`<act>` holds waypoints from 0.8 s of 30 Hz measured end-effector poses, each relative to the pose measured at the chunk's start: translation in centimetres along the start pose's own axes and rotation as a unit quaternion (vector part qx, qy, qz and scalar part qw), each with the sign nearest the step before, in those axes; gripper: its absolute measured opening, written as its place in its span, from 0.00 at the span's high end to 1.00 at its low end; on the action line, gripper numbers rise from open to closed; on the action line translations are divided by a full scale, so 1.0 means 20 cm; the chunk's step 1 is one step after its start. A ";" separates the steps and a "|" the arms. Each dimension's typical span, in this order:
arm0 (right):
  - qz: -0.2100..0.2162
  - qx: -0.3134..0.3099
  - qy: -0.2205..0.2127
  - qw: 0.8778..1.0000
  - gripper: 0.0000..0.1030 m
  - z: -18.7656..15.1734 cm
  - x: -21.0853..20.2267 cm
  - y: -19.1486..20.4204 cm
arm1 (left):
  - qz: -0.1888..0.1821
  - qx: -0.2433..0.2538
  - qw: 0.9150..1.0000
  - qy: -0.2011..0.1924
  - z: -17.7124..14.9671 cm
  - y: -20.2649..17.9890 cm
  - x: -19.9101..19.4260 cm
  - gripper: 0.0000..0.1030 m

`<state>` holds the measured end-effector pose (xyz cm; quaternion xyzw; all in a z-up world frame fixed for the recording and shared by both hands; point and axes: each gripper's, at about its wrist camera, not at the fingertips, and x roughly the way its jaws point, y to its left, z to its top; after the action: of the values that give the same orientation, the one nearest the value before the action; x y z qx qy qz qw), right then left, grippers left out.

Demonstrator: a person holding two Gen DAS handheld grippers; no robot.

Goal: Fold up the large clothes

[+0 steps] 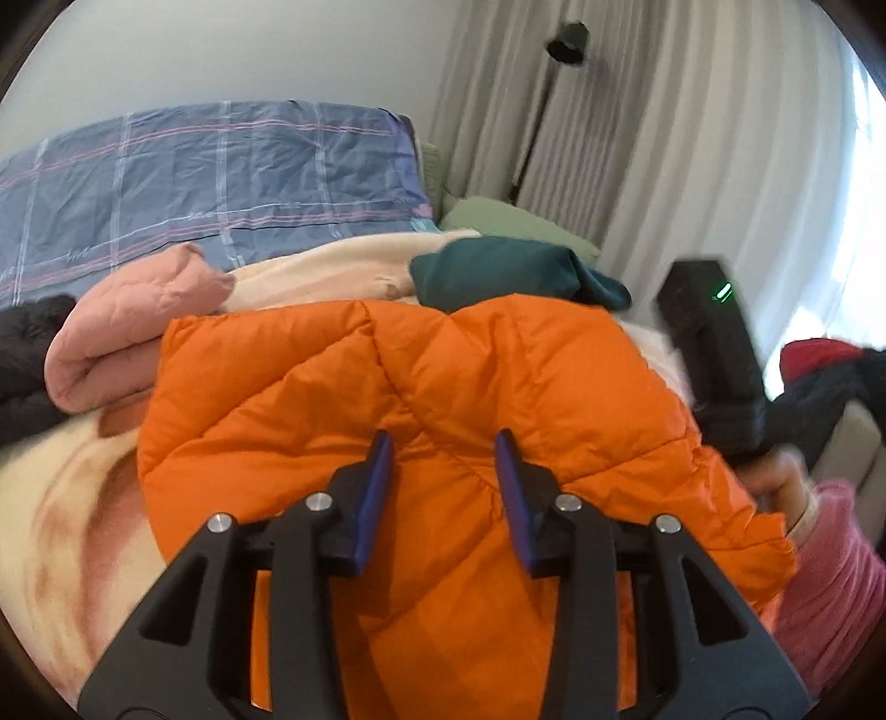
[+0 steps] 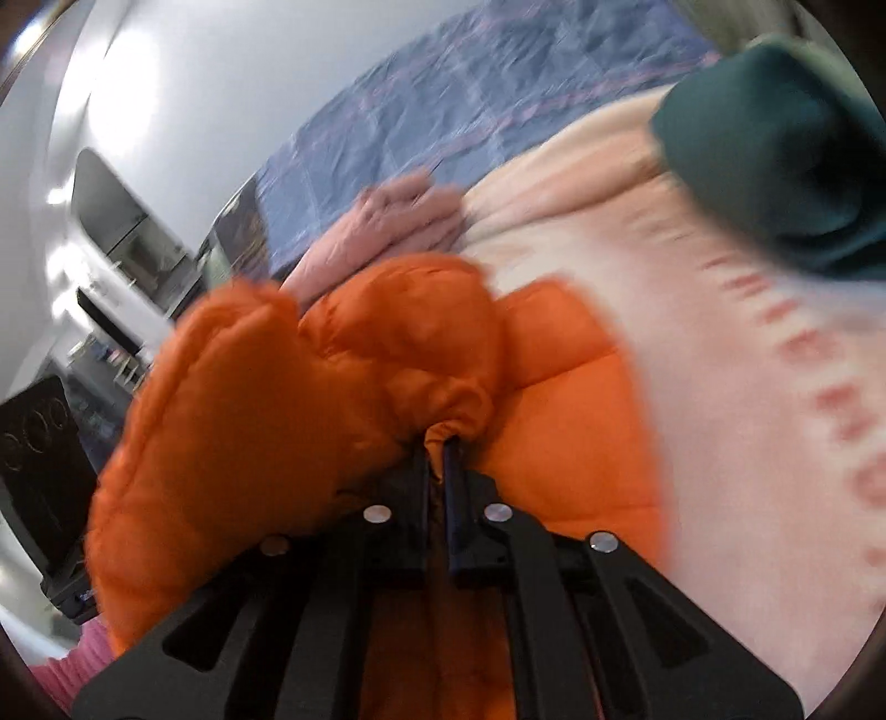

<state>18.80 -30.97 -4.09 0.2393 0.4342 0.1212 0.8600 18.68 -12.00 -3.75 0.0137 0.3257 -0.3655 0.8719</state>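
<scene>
An orange puffer jacket [image 1: 410, 387] lies spread on the cream blanket [image 1: 61, 531] of a bed. My left gripper [image 1: 446, 448] is open, its blue fingers [image 1: 376, 487] hovering over the jacket's middle with nothing between them. My right gripper [image 2: 440, 443] is shut on a bunched edge of the orange jacket [image 2: 266, 399] and lifts that part, which hangs folded to the left of the jaws. The right gripper's black body [image 1: 714, 354] shows at the right edge of the jacket in the left wrist view. The right wrist view is blurred.
A folded pink garment [image 1: 127, 327] lies left of the jacket, a dark green folded garment [image 1: 509, 271] behind it, a black garment [image 1: 27, 354] at far left. A blue plaid quilt [image 1: 210, 183] lies at the back. Curtains [image 1: 637, 138] and a floor lamp [image 1: 565, 44] stand at the right.
</scene>
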 end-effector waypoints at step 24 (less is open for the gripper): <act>-0.161 -0.102 -0.042 0.981 0.79 -0.30 -0.01 0.08 | 0.059 0.007 0.997 0.048 0.10 0.00 0.15 0.80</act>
<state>13.78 -27.80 -6.10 0.0822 0.4160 0.0142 0.9055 21.35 -14.46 -3.90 0.0560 0.3631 -0.3147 0.8752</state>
